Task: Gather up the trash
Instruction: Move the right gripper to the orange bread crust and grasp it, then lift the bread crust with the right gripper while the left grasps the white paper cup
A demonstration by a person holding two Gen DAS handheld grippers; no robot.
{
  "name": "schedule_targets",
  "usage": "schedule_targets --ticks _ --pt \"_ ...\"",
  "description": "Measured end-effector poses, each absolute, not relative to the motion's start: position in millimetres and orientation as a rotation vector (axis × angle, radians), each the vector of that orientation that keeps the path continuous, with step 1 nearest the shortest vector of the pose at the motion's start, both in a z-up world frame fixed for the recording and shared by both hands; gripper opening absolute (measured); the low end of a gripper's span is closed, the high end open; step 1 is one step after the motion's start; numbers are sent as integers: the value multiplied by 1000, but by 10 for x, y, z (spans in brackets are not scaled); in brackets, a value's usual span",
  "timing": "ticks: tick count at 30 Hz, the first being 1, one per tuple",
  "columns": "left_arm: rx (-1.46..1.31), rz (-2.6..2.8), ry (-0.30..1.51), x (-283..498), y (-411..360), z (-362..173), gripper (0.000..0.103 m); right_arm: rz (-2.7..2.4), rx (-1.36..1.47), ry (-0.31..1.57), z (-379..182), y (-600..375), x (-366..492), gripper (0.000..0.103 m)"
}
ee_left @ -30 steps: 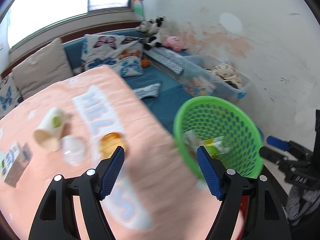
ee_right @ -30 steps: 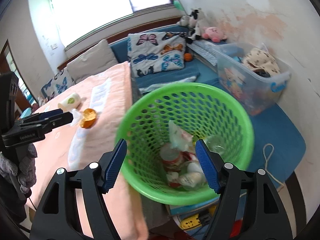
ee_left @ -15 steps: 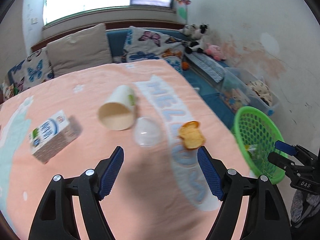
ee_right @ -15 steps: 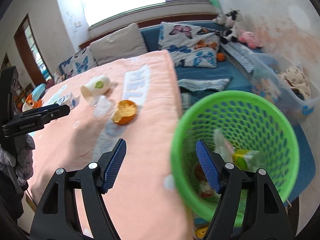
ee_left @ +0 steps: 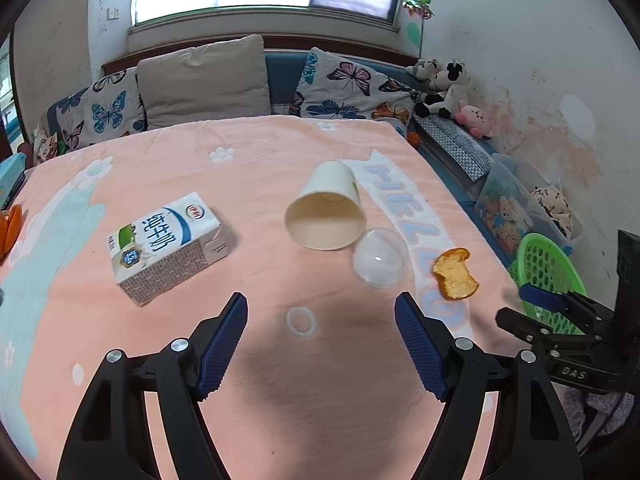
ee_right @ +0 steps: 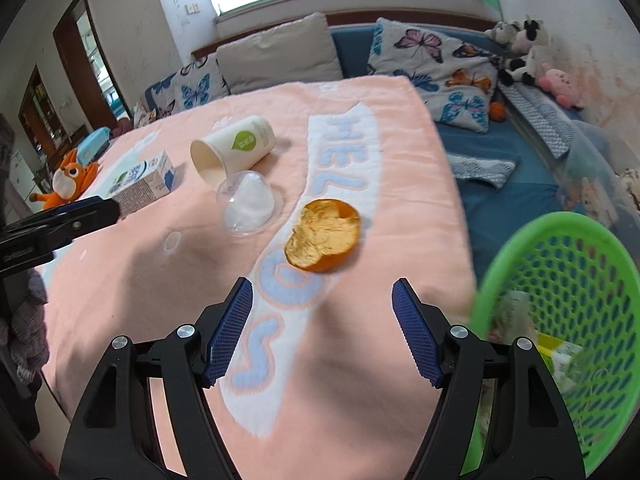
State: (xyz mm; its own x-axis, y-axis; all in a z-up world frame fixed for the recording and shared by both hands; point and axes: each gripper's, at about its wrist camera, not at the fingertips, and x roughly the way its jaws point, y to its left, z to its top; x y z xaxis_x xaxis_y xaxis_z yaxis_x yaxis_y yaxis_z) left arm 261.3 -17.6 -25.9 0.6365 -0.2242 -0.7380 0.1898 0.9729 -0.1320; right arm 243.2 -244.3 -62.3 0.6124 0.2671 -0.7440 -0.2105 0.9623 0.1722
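On a pink fleece blanket (ee_left: 280, 400), both grippers gape wide and empty between pickups; next, I judge, right gripper (ee_right: 322, 330) drops over the orange peel half (ee_right: 322, 236), bound for the green mesh basket (ee_right: 568, 304)

Green mesh basket (ee_right: 568, 300), orange peel (ee_right: 322, 240) beside it, cream cup (ee_left: 326, 212), blue-white carton (ee_left: 168, 248), pink blanket (ee_left: 260, 380)

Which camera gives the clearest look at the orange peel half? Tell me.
The right wrist view: the orange peel half lies large, just ahead of the open right gripper, hollow side showing. The left wrist view shows it smaller, off to the right.
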Motion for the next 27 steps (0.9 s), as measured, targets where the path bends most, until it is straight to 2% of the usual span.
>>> schedule_targets --ticks 12,17,19,27 --pt "-61 -212 878 2704 -25 -411 73 264 76 934 -925 -2224 2878 70" --pt "-54 -223 886 2742 -77 -460 73 224 18 921 -963 -2161 2924 61" --pt "-51 -227 890 2752 -111 -473 73 208 -1 919 -969 -2167 2936 54" --pt "-47 -236 890 2873 -281 -519 73 219 43 910 -919 -2265 2890 44"
